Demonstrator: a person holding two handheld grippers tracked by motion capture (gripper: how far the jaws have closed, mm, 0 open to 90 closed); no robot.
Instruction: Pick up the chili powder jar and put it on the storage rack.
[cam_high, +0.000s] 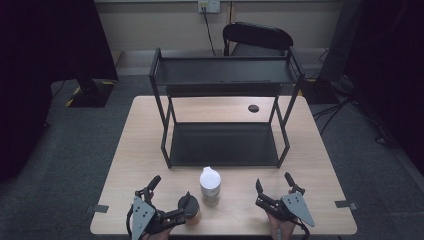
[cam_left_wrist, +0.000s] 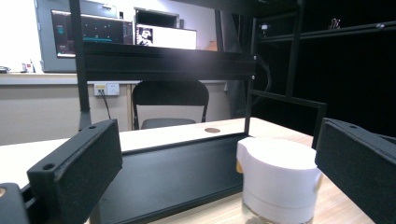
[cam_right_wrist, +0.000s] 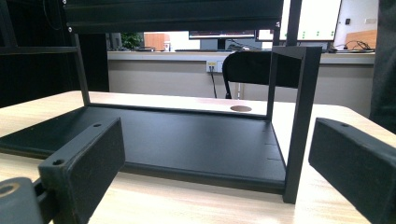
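On the table (cam_high: 130, 150), two jars (cam_high: 210, 185) stand between two spread hand-held grippers (cam_high: 169, 199), before one rack (cam_high: 223, 145).

Two hand-held tools sit low at the near edge of the desk (cam_high: 150, 145). The left tool (cam_high: 170, 192) lies at the near left, its black jaws spread wide and angled toward the far right, grey plate on top. The right tool (cam_high: 274, 182) lies at the near right, jaws likewise parted with nothing between them, pointing away toward the far side. A hand (cam_high: 280, 227) grips its rear.
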